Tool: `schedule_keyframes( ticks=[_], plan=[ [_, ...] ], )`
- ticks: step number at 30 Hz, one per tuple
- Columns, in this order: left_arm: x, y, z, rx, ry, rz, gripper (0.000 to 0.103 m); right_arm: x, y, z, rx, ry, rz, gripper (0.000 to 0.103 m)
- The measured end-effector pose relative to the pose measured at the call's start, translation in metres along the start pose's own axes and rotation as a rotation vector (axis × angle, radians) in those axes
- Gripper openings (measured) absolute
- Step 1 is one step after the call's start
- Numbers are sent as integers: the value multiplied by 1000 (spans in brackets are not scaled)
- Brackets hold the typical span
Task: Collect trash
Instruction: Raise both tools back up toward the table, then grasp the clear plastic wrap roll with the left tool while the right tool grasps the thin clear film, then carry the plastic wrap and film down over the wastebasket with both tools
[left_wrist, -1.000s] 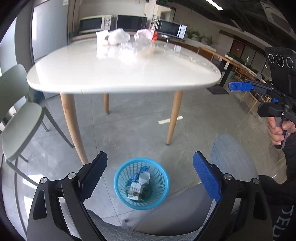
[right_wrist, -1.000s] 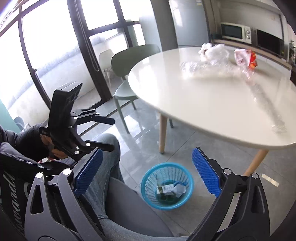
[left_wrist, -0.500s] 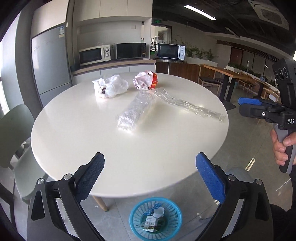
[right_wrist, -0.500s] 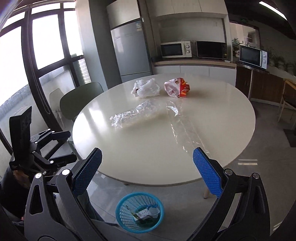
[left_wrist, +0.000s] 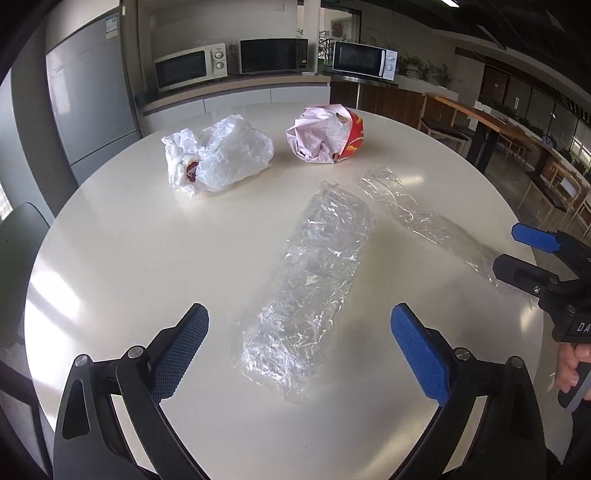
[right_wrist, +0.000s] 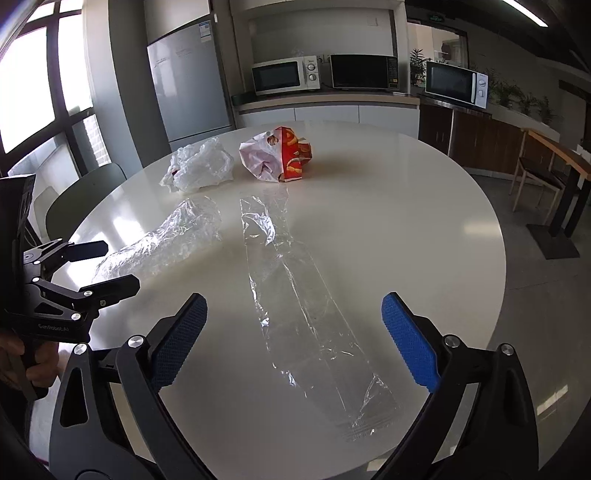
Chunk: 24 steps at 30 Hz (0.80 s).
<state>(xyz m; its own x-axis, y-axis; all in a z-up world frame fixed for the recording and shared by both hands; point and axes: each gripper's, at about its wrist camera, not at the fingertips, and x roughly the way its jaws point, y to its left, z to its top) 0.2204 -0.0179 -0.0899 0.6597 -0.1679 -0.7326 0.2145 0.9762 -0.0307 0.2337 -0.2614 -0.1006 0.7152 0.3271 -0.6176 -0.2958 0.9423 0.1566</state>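
— How do the jaws stand?
— Left gripper (left_wrist: 299, 350) and right gripper (right_wrist: 293, 339) both gape wide, holding nothing.
— The trash?
— On the table (left_wrist: 129, 258): crumpled wrap (left_wrist: 310, 280) under the left, flat wrap (right_wrist: 295, 295) under the right, white bag (left_wrist: 218, 155) and red bag (left_wrist: 327, 134) beyond.

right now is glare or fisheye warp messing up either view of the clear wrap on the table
Left wrist view: a window glare patch sits on the table at left, off the crumpled clear wrap; its creases read sharply. Right wrist view: glare lies beside that wrap; the flat clear sheet stays visible. Both views bow toward the rim.
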Motion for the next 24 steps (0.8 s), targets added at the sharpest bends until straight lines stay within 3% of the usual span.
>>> schedule_keyframes(
  ticks=[3, 5, 7, 8, 11, 14, 16, 22, 24],
  plan=[
    [7, 4, 7, -22, 46, -15, 95, 5, -4, -1, 8, 17, 9, 74],
    [13, 4, 10, -28, 74, -28, 91, 6, -6, -3, 16, 27, 8, 74],
    [17, 3, 9, -6, 89, -33, 79, 8, -8, -6, 29, 32, 18, 73],
    [20, 3, 8, 5, 97, -38, 65, 8, -7, -8, 26, 35, 18, 72],
    [17, 2, 4, 13, 80, -23, 49, 10, -3, -12, 5, 50, 16, 56],
    [11, 8, 2, -29, 76, -57, 45, 11, 2, -14, -26, 55, 5, 40],
    [1, 10, 0, -46, 56, -51, 45, 10, 5, -15, -32, 65, 21, 19],
    [-27, 6, -15, -40, 3, -60, 45, -9, 16, -23, -45, 38, 57, 2],
    [-38, 3, -24, -35, -13, -54, 45, -20, 21, -24, -49, 16, 77, 2]
  ],
)
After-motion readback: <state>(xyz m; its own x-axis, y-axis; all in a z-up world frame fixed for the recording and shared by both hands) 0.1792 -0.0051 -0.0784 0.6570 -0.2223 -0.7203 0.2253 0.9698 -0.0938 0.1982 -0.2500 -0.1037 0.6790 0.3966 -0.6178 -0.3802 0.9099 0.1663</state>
